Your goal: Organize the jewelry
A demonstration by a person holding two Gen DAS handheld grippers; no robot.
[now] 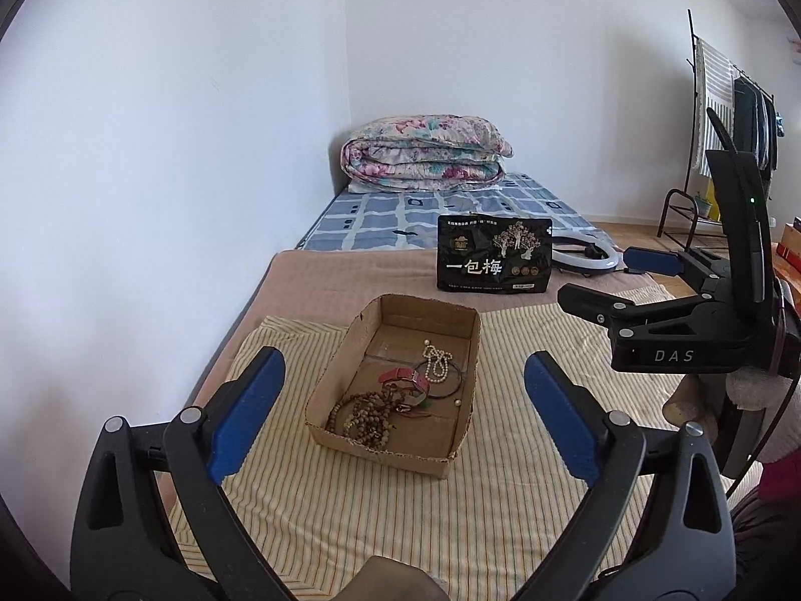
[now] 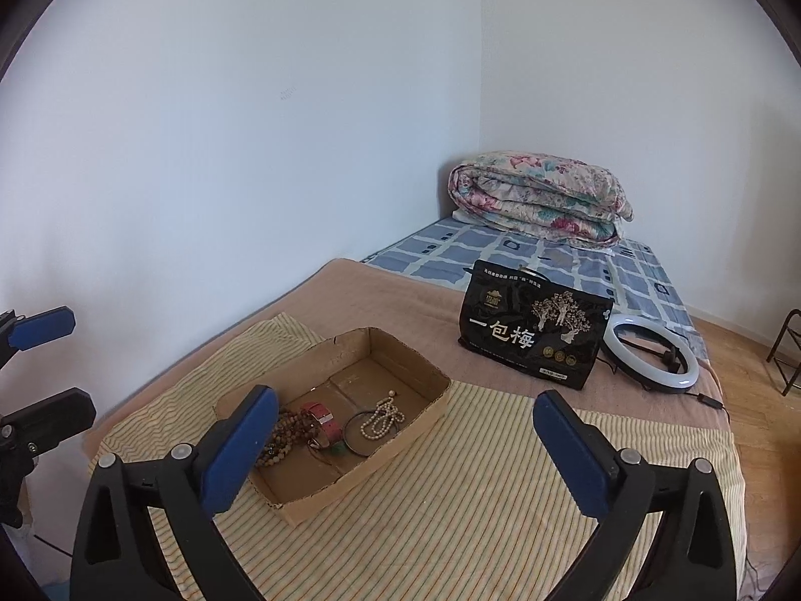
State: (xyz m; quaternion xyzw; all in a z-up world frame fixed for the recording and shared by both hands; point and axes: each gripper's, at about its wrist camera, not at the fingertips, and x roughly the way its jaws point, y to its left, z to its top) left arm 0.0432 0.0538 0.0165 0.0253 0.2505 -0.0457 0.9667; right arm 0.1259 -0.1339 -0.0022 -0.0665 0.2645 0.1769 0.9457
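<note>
One cardboard box point(image 1: 440, 320), at frame centre, held one pearl strand point(image 1: 436, 361), one black ring point(image 1: 443, 381) and one wooden bead string point(image 1: 365, 415). Left gripper point(image 1: 403, 413) and right gripper point(image 2: 405, 445) both stood apart, empty.

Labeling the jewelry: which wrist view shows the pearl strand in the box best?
Left wrist view. The pearl strand lies unobstructed between the open left gripper fingers, looped over the black bangle in the cardboard box. The right wrist view also shows it clearly, but off-centre, near the box's right wall.

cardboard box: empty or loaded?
Loaded. The cardboard box holds a pearl necklace, brown beads and a red strap.
</note>
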